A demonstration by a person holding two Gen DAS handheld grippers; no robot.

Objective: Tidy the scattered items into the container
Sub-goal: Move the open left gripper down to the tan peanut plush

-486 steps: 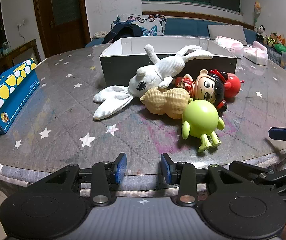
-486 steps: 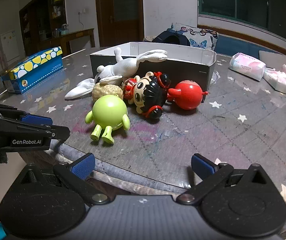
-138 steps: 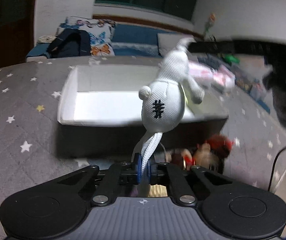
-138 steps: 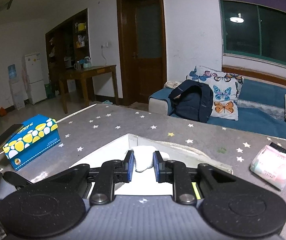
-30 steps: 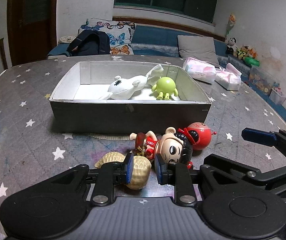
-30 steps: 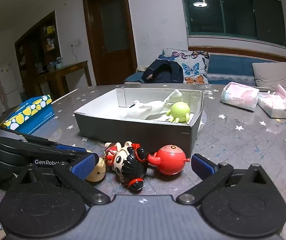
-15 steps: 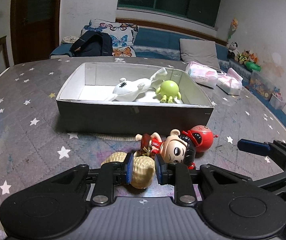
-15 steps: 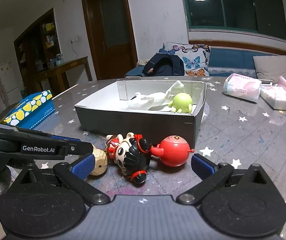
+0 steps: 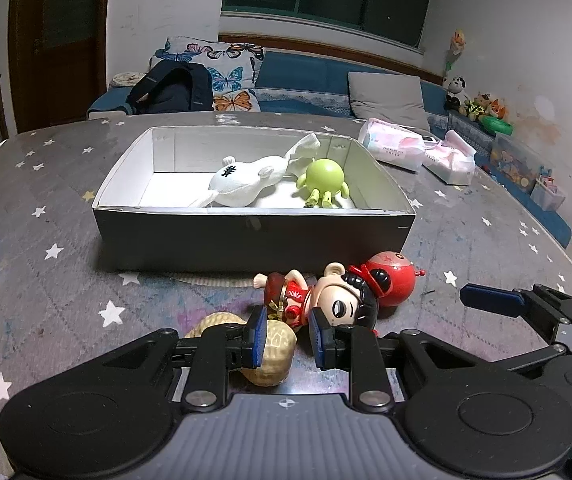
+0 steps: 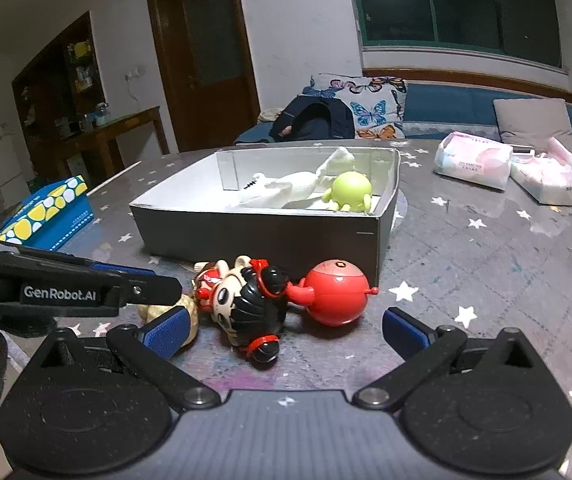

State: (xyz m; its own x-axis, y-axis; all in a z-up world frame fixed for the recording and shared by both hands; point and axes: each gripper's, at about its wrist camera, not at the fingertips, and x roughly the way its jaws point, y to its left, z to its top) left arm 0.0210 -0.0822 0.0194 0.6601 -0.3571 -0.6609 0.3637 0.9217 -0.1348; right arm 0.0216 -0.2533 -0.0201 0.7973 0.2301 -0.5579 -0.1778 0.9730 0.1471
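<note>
Grey star-patterned table (image 9: pixel 46 280) underneath it all. A blue tissue box with yellow spots (image 10: pixel 52 208) sits at its left edge, two pink-and-white tissue packs (image 10: pixel 474 162) far right. Behind, a blue sofa (image 9: pixel 306 80) carries butterfly cushions (image 9: pixel 226 76), a dark backpack (image 9: pixel 174 88) and a grey pillow (image 9: pixel 390 96).

White rabbit (image 9: pixel 242 184), green toy (image 9: pixel 325 178) now inside box (image 9: pixel 246 236); left claw (image 9: pixel 285 336) moved down over peanut (image 9: pixel 272 354).

The left gripper (image 9: pixel 285 336) sits low and level, its blue-padded fingers (image 9: pixel 257 335) partly closed with a narrow gap between them. The right gripper (image 10: pixel 286 330) is beside it on the right, also low, fingers (image 10: pixel 404 331) spread wide apart.
</note>
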